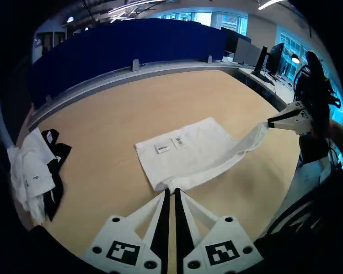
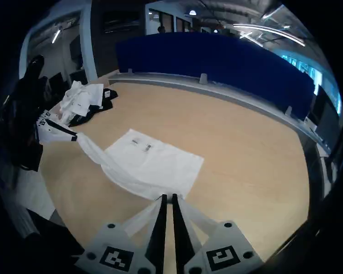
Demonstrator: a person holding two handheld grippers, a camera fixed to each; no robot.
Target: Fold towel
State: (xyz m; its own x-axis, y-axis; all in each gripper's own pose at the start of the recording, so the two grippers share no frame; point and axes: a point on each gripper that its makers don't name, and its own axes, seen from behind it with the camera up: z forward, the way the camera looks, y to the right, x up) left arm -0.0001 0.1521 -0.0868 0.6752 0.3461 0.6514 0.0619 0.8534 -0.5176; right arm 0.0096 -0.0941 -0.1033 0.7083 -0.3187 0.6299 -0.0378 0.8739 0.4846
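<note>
A white towel (image 1: 190,155) lies on a big light wood desk (image 1: 116,114). Most of it is flat on the desk, and two small tags (image 1: 169,145) sit on its top side near the far edge. The near edge comes up off the desk and runs like a long strip between the two grippers.

In the left gripper view, the left gripper (image 1: 170,191) is at the bottom. Its fingers are squeezed together on one near corner of the towel. Far off to the right, the right gripper (image 1: 270,122) pinches the other end of the strip and holds it up above the desk.

In the right gripper view, the right gripper (image 2: 167,197) has its fingers pressed tight on its corner of the towel (image 2: 158,164). The left gripper (image 2: 74,136) is off to the left with the other end of the strip in its tips.

A pile of white and black cloths (image 1: 36,173) lies at the side of the desk, well apart from the towel. A long blue wall (image 1: 125,45) stands behind the desk, and dark screens (image 1: 274,57) stand past its corner
</note>
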